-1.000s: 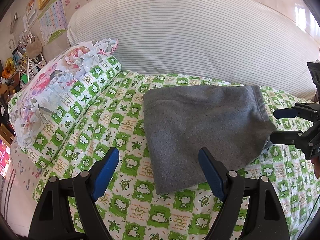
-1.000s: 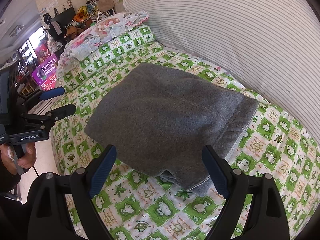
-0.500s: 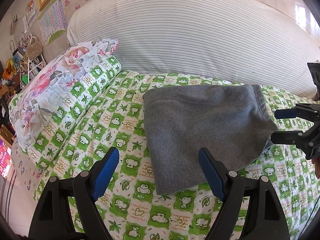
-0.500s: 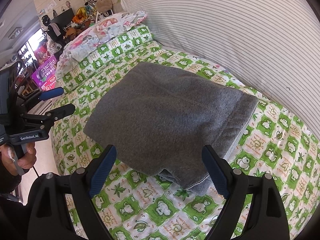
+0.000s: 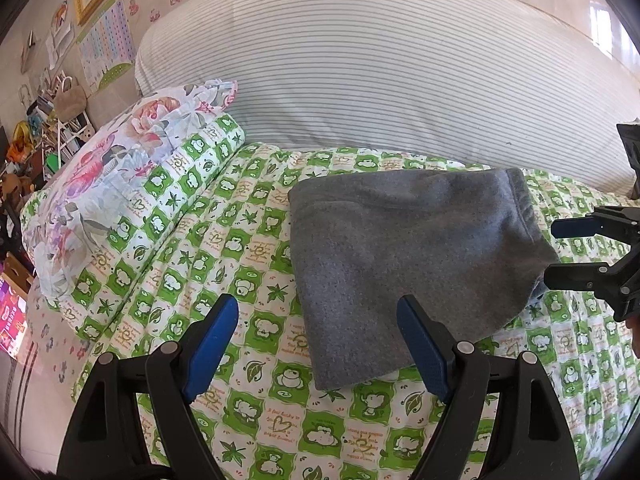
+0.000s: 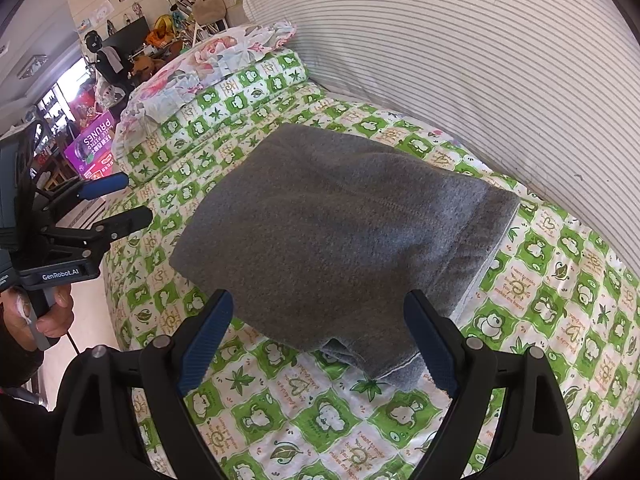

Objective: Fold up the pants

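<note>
Nearest the left wrist camera, the left gripper (image 5: 316, 344) hangs above the bed with its blue-padded fingers (image 5: 210, 344) spread wide and nothing between them; neither pad touches cloth. The right gripper (image 6: 318, 340) hangs the same way in its own view, fingers far apart, empty, pointing down over the near edge of the pants (image 6: 340, 236).

The grey fleece pants lie folded into a compact, thick rectangle on the green-and-white patterned quilt (image 5: 260, 412), untouched by either tool. In the right wrist view the stacked layers and a pale hem show at the near corner. In the left wrist view the fold sits just past the right-hand finger, a ribbed band running along its far right edge.

Each gripper shows in the other's view, off to the side of the pants; a hand (image 6: 52, 312) clasps the left one's handle.

Farther back on the left, a floral pillow (image 5: 120, 172) rests on a rolled part of the quilt. Behind everything a large striped cushion (image 5: 380, 80) rises.
</note>
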Motion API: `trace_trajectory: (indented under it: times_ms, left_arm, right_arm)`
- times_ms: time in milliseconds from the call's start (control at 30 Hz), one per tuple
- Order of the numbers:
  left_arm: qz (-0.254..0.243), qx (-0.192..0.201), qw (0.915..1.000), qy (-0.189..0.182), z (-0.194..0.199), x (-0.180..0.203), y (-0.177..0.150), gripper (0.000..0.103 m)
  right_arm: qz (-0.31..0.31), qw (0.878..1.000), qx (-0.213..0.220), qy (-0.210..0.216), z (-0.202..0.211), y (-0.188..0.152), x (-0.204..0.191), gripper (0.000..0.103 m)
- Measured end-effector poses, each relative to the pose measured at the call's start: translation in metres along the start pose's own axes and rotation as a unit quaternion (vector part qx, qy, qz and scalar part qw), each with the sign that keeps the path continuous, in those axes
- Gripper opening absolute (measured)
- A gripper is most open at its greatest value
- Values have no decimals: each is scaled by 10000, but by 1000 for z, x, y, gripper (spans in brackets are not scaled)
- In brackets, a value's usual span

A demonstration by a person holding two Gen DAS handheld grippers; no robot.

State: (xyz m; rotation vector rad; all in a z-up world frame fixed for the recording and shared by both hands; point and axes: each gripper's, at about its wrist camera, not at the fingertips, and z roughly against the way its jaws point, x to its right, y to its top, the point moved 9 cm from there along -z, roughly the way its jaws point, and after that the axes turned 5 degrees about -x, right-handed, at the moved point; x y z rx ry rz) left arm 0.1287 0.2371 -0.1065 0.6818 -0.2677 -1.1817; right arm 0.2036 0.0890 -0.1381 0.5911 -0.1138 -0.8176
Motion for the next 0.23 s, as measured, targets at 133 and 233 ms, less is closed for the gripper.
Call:
trace_trajectory:
  times_ms: [133,233]
  left_arm:
    - [33,-49,10000,25,1,-1,0,82]
    - [59,-120,9999,21,2,1,0,82]
  right_arm:
    - [-40,10000,49,14,3,0,-1,88]
    - [-87,9999,81,4,7,-1,-1,88]
